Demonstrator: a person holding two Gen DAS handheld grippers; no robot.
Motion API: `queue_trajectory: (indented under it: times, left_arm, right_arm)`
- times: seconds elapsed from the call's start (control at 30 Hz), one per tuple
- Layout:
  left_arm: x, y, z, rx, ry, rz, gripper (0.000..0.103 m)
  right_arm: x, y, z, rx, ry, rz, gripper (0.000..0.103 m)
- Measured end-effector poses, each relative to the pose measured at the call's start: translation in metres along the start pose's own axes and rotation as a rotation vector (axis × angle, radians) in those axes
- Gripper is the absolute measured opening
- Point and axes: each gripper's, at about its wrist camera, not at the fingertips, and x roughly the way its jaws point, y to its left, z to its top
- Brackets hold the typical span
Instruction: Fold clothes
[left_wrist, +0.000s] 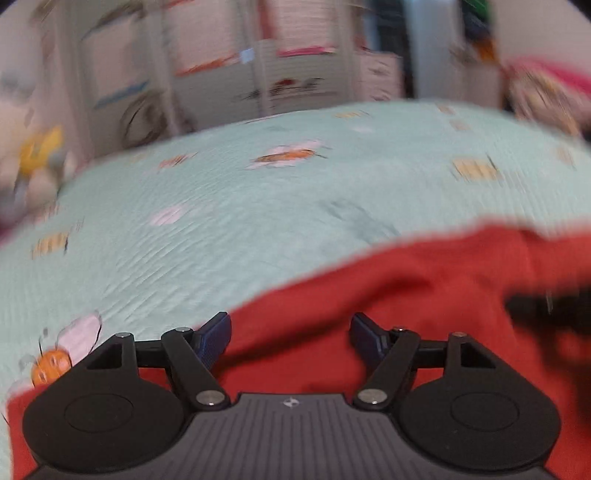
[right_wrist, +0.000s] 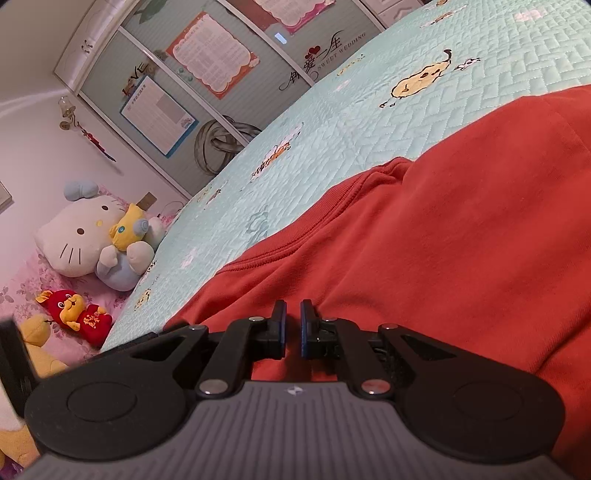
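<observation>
Bedroom scene: mint quilted bedspread (right_wrist: 369, 122) with cartoon prints covers the bed; wardrobe doors with posters (right_wrist: 210, 55) stand beyond it, plush toys (right_wrist: 92, 240) at the far side on pink bedding

Task item: one red garment (right_wrist: 443, 240), spread on the bedspread directly under and ahead of both tools. Its ribbed edge (right_wrist: 314, 221) runs ahead-left of the right hand-held gripper (right_wrist: 293, 328)

Right hand-held gripper: jaws drawn almost together, low on the red cloth. Whether a pinch of fabric sits between the pads cannot be told. Left hand-held gripper (left_wrist: 290, 339): jaws wide apart, nothing between them, red cloth beneath; this view is motion-blurred

Handling judgement: knit looks soft, light, limp; it should drape and crease, not slip, no breakage risk. Best hold is probably the ribbed edge or a corner, thicker and easier to pinch

Count: one garment, two hand-held grippers, at least four plush toys
</observation>
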Motion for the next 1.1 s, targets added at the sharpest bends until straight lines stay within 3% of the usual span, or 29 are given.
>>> queue_trajectory:
  times: [0.07,0.13,0.23,0.37,0.43,0.53,0.57,0.63,0.67,0.73,0.83,0.93,1.0,1.1]
  left_arm:
    - [-0.002,-0.015,-0.009,0.093,-0.022,0.046,0.074]
    - [-0.005,-0.015,-0.008,0.099,-0.021,0.035,0.070]
    - [-0.023,0.007,0.002,-0.022,-0.079,-0.089,0.068]
    - [-0.032,0.028,0.026,-0.171,-0.187,-0.158,0.070]
    - [-0.010,0.028,0.035,-0.168,-0.111,-0.171,0.069]
    - [0.026,0.014,0.034,-0.085,0.081,-0.231,0.060]
    - [0.032,0.009,0.029,-0.049,0.113,-0.225,0.050]
    - [0.018,-0.004,0.014,0.030,0.042,-0.168,0.009]
    - [0.008,-0.016,0.008,0.096,0.008,-0.148,0.000]
    - [-0.014,-0.040,-0.004,0.228,-0.060,-0.108,0.000]
    - [-0.033,-0.074,-0.030,0.417,-0.115,-0.105,0.000]
    - [-0.035,-0.072,-0.033,0.408,-0.130,-0.079,0.002]
    - [-0.033,-0.066,-0.031,0.373,-0.123,-0.041,0.016]
    - [-0.040,-0.035,-0.022,0.159,-0.085,0.122,0.019]
  right_arm:
    - [0.000,0.000,0.000,-0.003,0.000,-0.001,0.006]
    - [-0.001,0.000,0.000,-0.003,0.000,0.000,0.006]
    - [0.000,0.001,-0.001,-0.003,0.000,0.000,0.007]
    - [0.000,0.001,-0.001,-0.001,0.001,0.002,0.007]
    - [0.000,0.001,0.000,0.001,0.001,0.003,0.007]
    - [0.001,0.001,-0.001,0.003,0.002,0.007,0.007]
    - [0.001,0.001,-0.001,0.003,0.002,0.008,0.007]
    - [0.001,0.000,0.000,0.005,0.003,0.011,0.007]
    - [0.001,-0.001,0.000,0.006,0.003,0.012,0.007]
    - [0.001,-0.001,0.000,0.009,0.004,0.015,0.007]
    - [0.001,-0.001,0.000,0.012,0.004,0.017,0.006]
    - [0.002,-0.001,-0.001,0.013,0.004,0.019,0.006]
    - [0.002,-0.001,-0.001,0.013,0.005,0.021,0.006]
    - [0.003,-0.001,0.000,0.011,0.006,0.023,0.006]
